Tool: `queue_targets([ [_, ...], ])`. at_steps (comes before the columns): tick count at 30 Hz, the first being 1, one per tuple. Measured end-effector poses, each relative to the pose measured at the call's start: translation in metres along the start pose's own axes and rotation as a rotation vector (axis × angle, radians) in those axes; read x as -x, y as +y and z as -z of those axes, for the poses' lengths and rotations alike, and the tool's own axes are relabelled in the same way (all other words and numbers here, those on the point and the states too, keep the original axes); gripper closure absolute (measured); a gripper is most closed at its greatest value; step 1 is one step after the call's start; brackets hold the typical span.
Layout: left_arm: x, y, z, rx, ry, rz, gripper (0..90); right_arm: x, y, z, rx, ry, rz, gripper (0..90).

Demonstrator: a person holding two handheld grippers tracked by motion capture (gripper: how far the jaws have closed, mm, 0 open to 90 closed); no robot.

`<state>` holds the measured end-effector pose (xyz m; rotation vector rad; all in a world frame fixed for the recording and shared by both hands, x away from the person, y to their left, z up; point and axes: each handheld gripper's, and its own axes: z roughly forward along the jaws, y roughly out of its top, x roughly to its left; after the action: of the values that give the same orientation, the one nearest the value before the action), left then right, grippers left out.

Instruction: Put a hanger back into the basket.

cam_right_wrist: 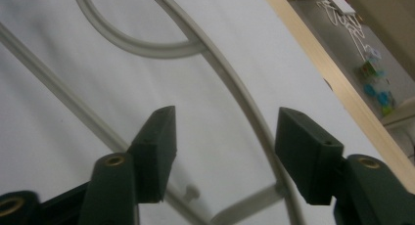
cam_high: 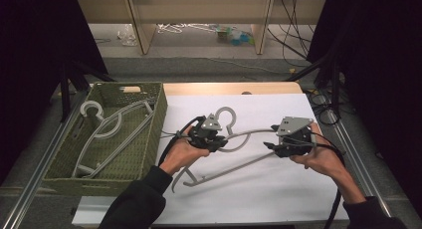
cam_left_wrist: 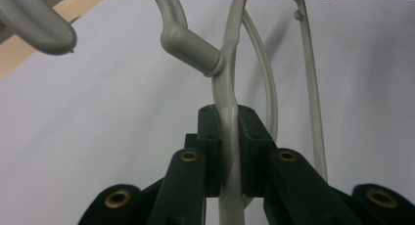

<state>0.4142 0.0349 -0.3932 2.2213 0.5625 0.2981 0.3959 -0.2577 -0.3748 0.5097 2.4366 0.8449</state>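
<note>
High view: grey hanger [cam_high: 234, 139] on white worktop [cam_high: 278, 199]; left tool [cam_high: 219, 143] at its neck, right tool [cam_high: 268, 146] at its right arm. Green basket [cam_high: 159, 114] with another hanger [cam_high: 107, 134] sits left; its near wall likely obstructs transfer.

Left gripper view: jaws pinch the hanger below the hook; keep grip centred.

Right gripper view: jaws spread, straddling the arm, not touching.

I see even overhead light on the white table sheet [cam_high: 278, 189], with dark surroundings at both sides of the high view. The hanger [cam_left_wrist: 230, 78] casts soft shadows. Both gripper views look soft; near jaws blur slightly. No glare.
</note>
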Motion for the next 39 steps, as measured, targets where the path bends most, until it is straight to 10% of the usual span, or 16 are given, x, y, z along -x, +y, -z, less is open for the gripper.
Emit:
queue_targets([
  [12, -0.014, 0.007, 0.03, 0.007, 0.085, 0.048, 81.7, -0.002, -0.018, 0.019, 0.088, -0.01, -0.147, 29.5],
  [23, -0.022, 0.022, 0.075, 0.11, 0.109, 0.09, 81.8, -0.008, -0.038, 0.027, 0.158, 0.008, -0.299, 25.9],
  [39, -0.05, 0.03, 0.146, 0.187, 0.191, 0.137, 81.8, -0.024, -0.059, 0.032, 0.168, 0.036, -0.327, 24.2],
])
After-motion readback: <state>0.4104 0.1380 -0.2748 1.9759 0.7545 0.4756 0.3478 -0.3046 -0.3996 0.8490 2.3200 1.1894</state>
